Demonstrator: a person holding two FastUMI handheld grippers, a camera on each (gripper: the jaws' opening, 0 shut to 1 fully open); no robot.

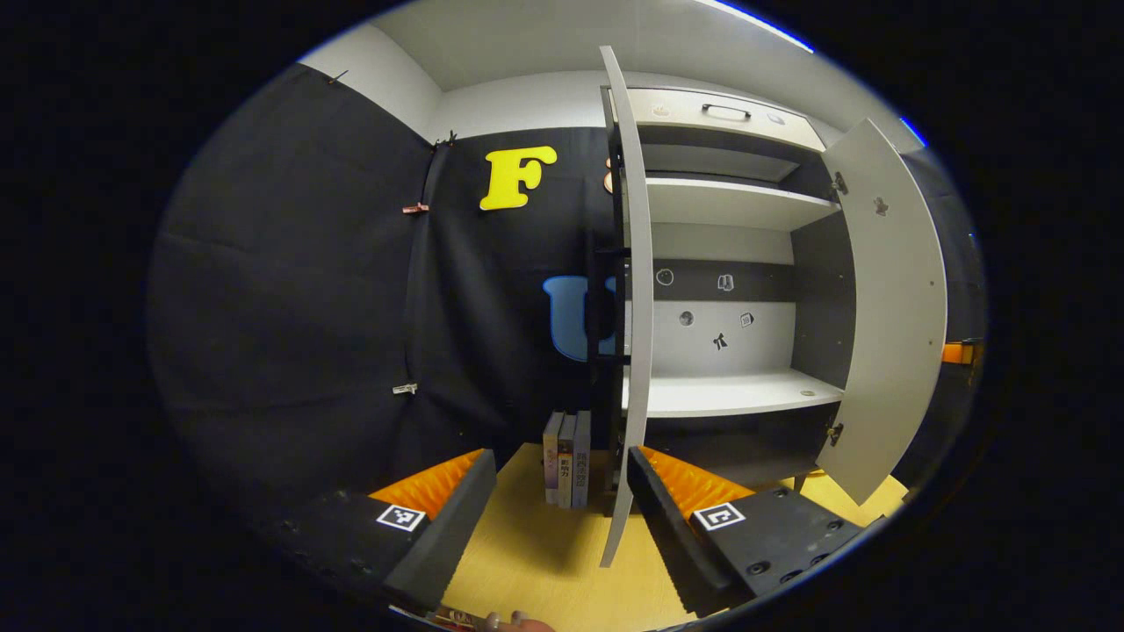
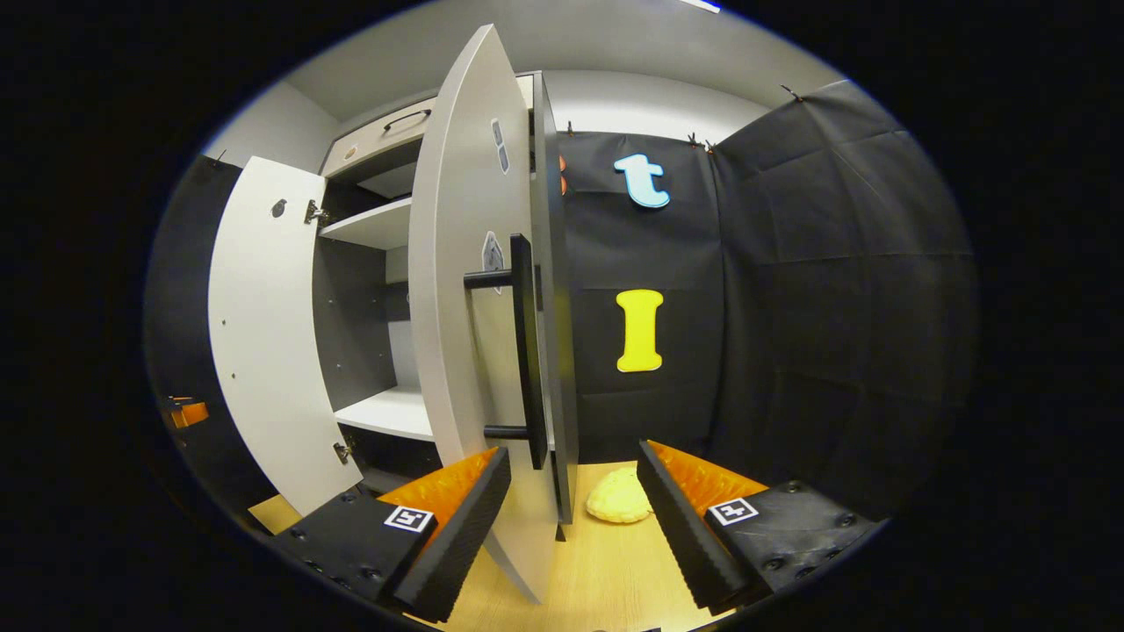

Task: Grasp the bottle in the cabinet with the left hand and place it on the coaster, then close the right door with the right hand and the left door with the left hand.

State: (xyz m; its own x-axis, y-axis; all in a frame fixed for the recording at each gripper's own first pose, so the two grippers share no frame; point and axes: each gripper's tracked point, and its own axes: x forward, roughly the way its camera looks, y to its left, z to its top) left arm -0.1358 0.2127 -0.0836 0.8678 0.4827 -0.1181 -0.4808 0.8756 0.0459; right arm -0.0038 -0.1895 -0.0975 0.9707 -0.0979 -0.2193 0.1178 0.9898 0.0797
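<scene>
The cabinet stands on the table with both doors swung out. Its shelves hold no bottle, so the bottle step looks done, though bottle and coaster cannot be placed from here. The 2 doors remain. The right tongs stand apart, straddling the lower edge of the right door beside its handle. The left tongs, also apart and empty, straddle the left door edge-on, books just beside the cabinet.
</scene>
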